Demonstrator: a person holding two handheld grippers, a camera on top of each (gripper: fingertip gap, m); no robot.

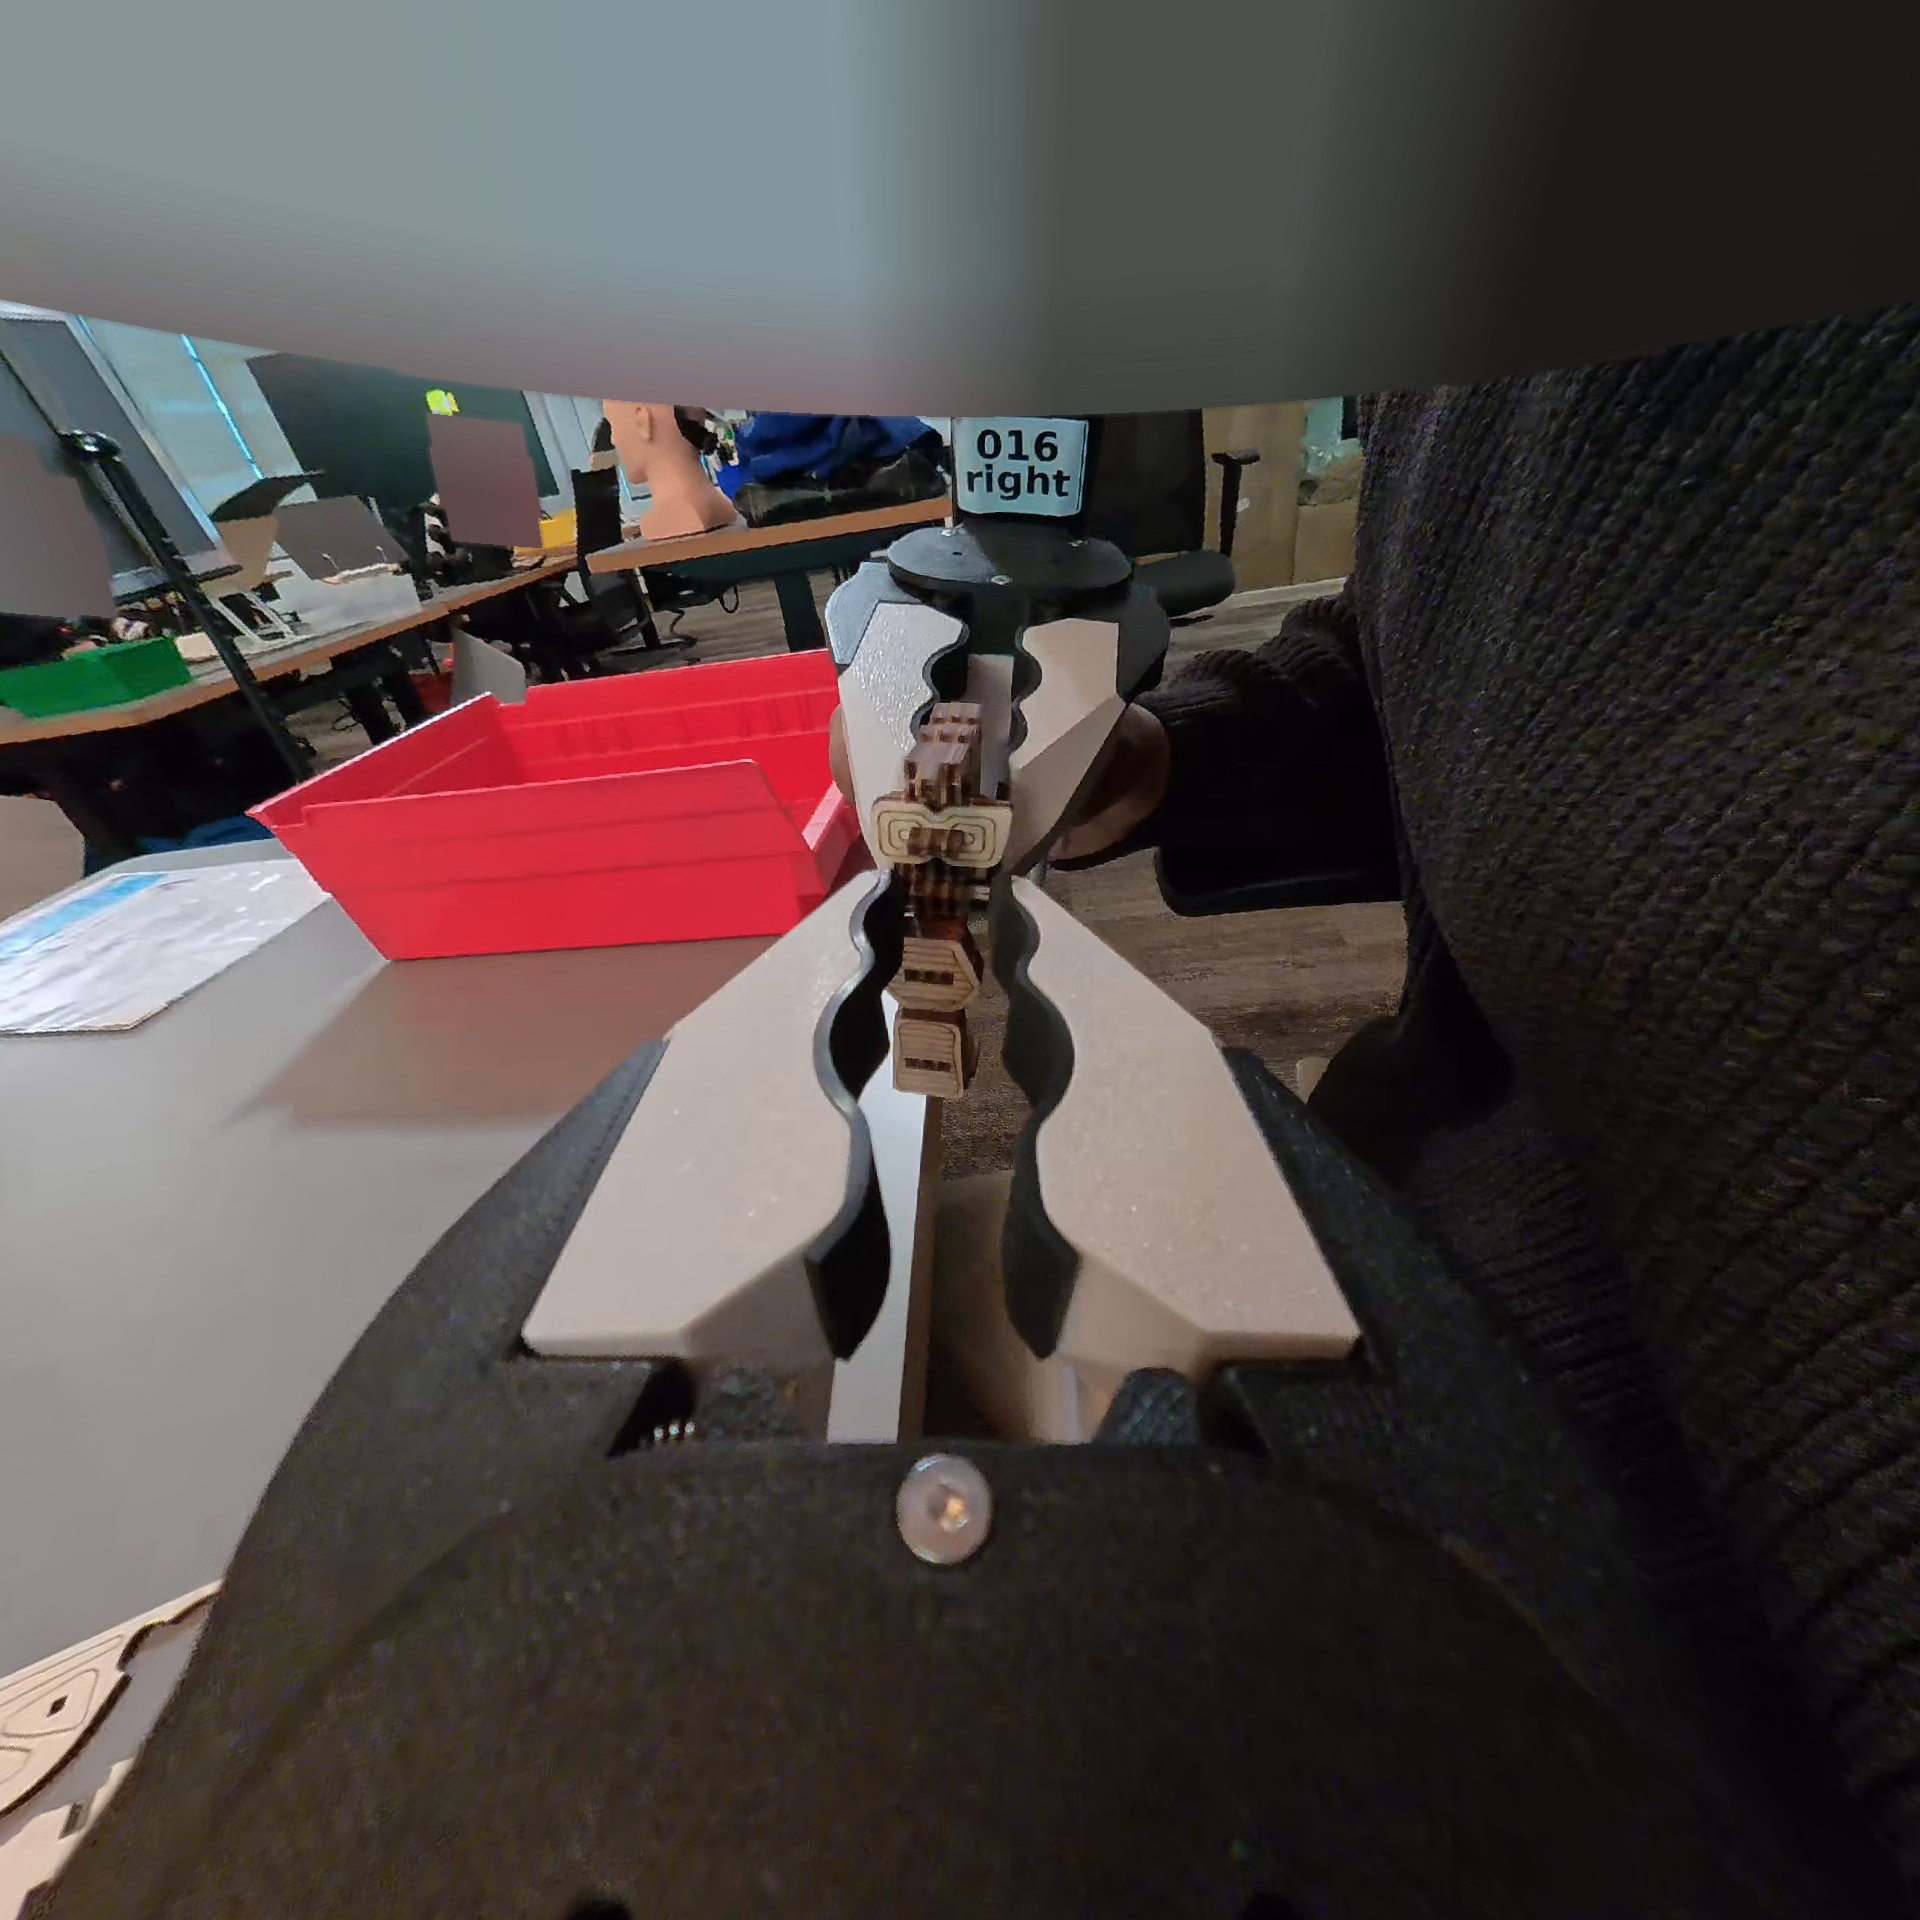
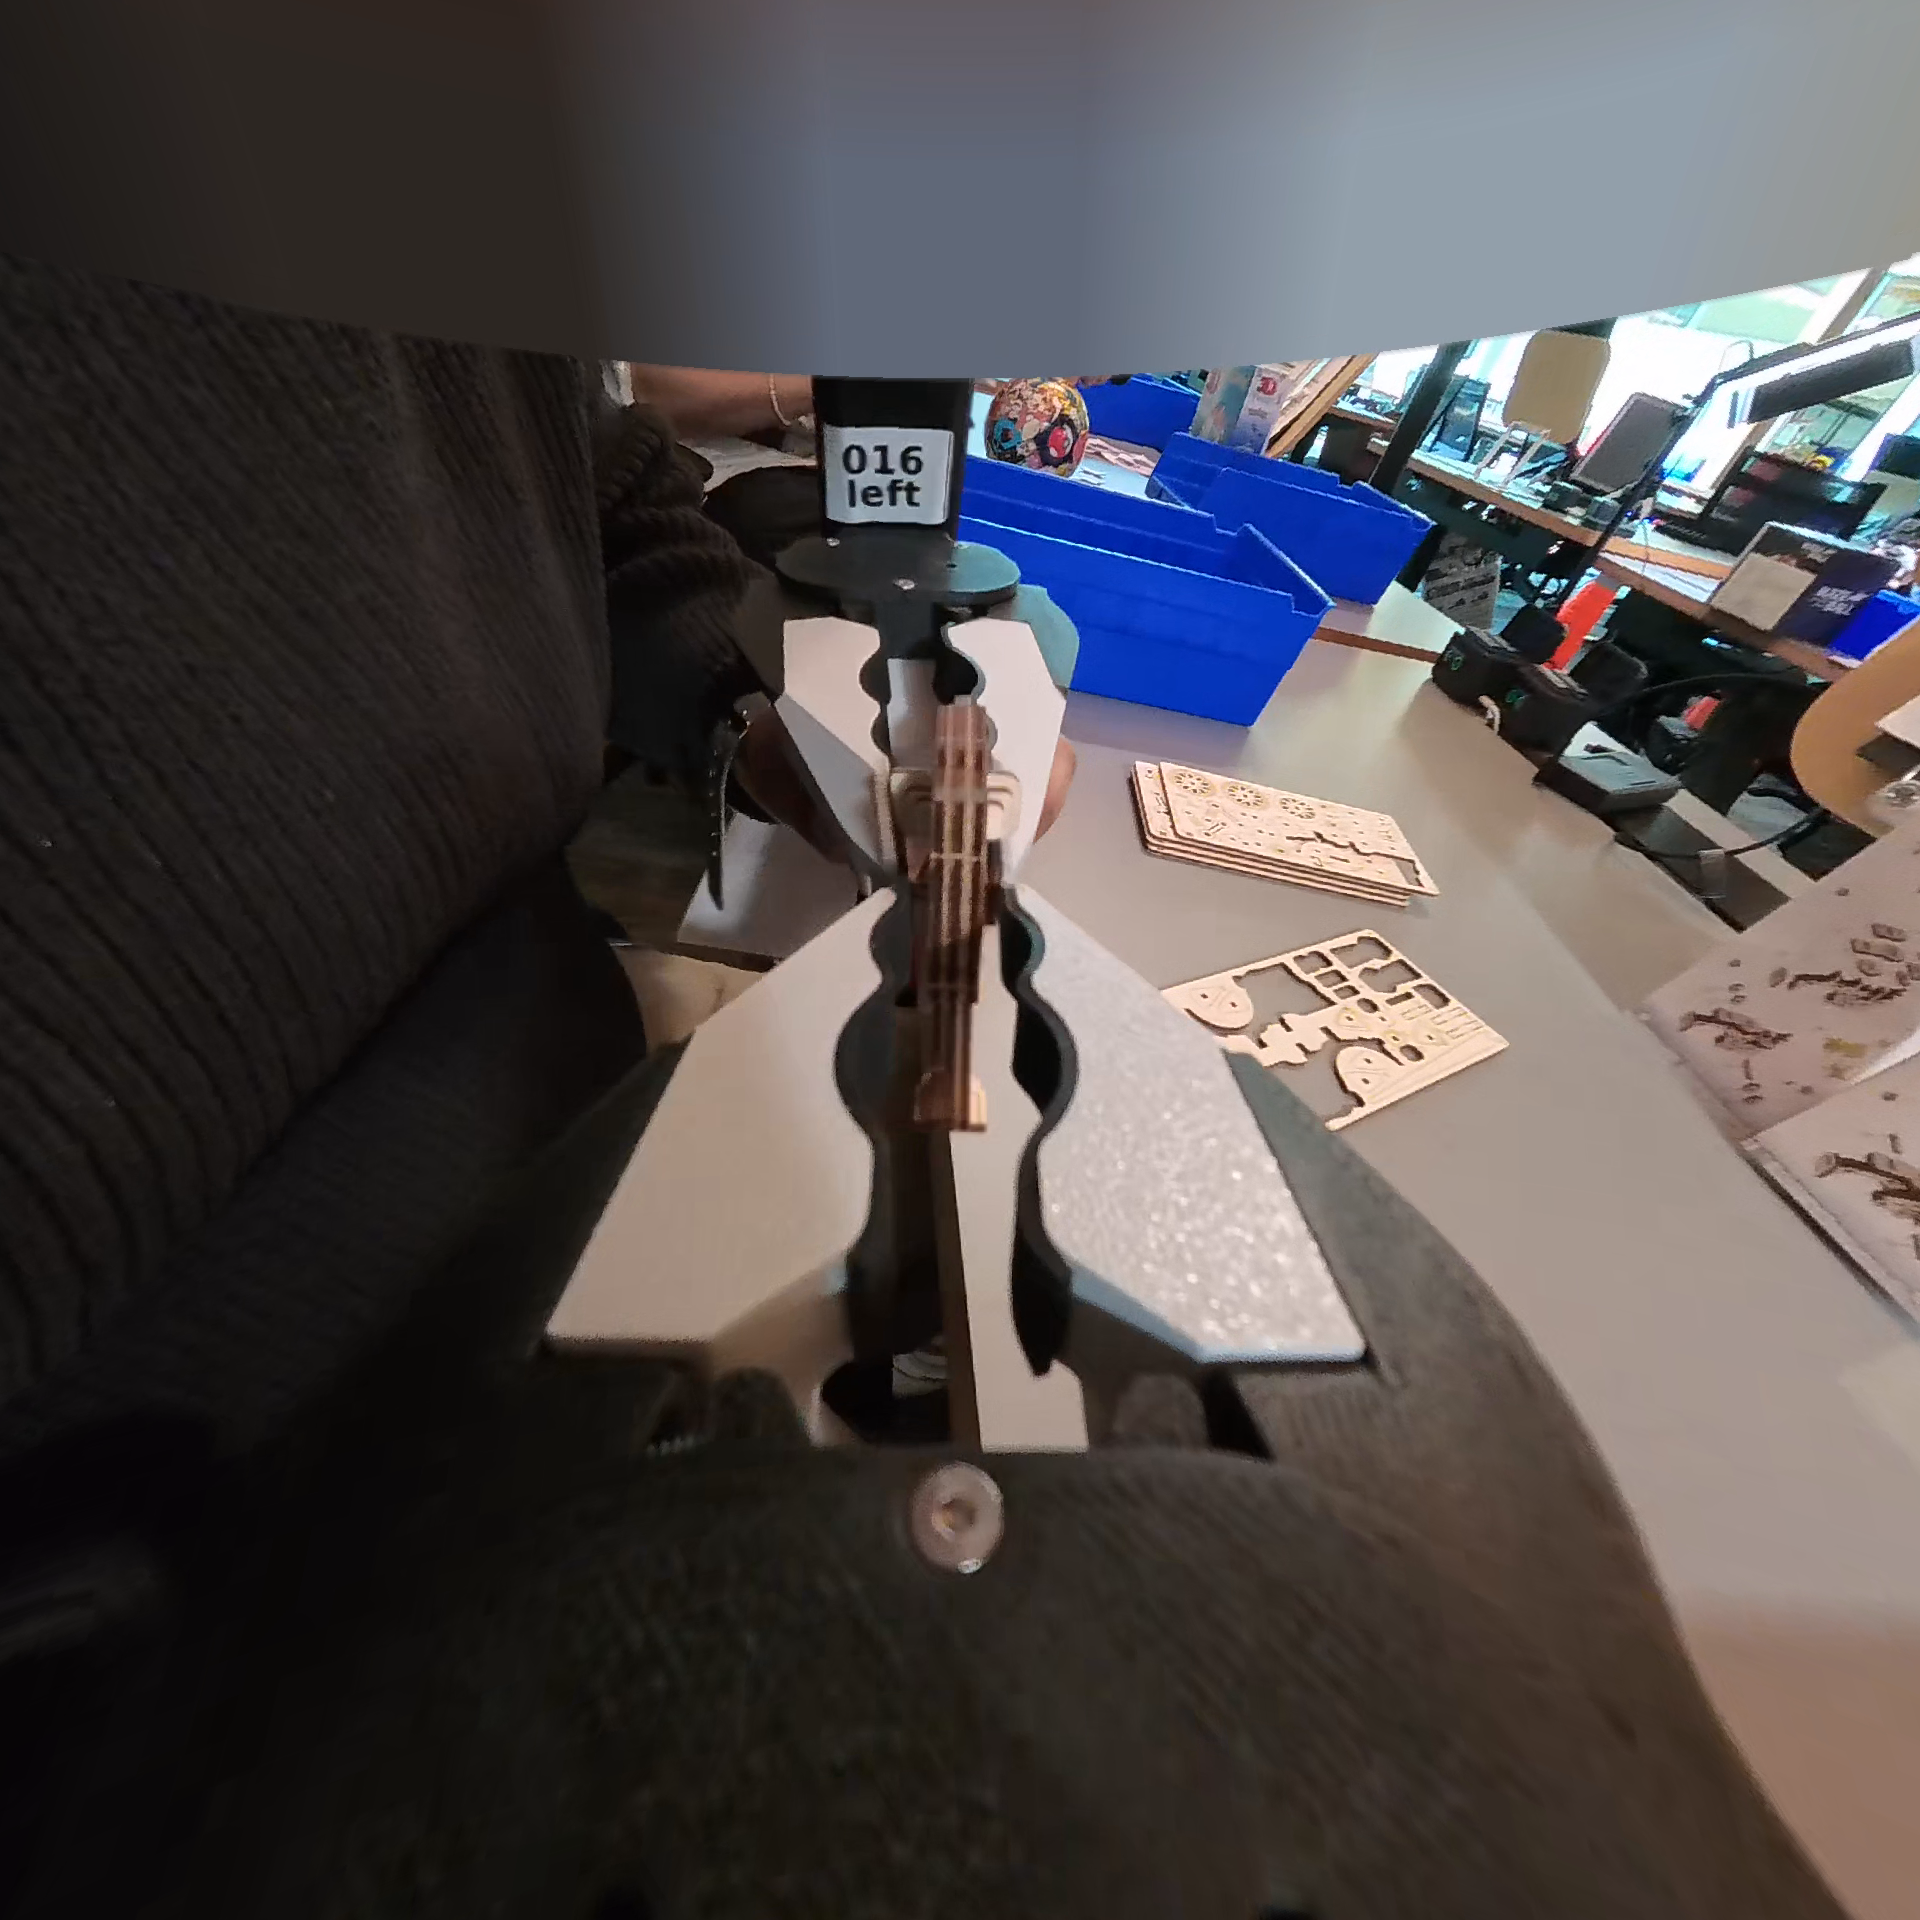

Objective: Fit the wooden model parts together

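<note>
In the left wrist view, one clear plastic bag with a blue patch (image 1: pixel 125 940) lies flat on the grey bench (image 1: pixel 260 1195), far to the left of the left tongs (image 1: pixel 935 904). Nearer, still left of them, stands one red bin (image 1: pixel 561 831). At the bottom left corner, a pale wooden sheet (image 1: pixel 62 1714) pokes out from under the tool's black body. The left tongs are closed on the wooden model (image 1: pixel 935 935), a narrow stack of laser-cut pieces held in the air between the two tools, above the bench edge. Straight ahead, the right tongs (image 1: pixel 982 790) face them tip to tip and pinch the far end of the same model. To the right of both, a dark knitted sleeve (image 1: pixel 1662 831) fills the picture.

In the right wrist view, the dark knit (image 2: pixel 260 727) lies to the left of the right tongs (image 2: pixel 951 914), which clamp the wooden model (image 2: pixel 951 977) at their tips. The left tongs (image 2: pixel 940 831) meet them from the far side, gripping the model's other end. Beyond and to the right stand several blue bins; the nearest blue bin (image 2: pixel 1143 634) is close behind the left tongs. Right of the tongs, on the bench (image 2: pixel 1558 1299), lie one stack of uncut wooden part sheets (image 2: pixel 1283 831) and, nearer, one single sheet with parts punched out (image 2: pixel 1340 1023). At the far right edge lie two printed instruction pages (image 2: pixel 1818 1049).
</note>
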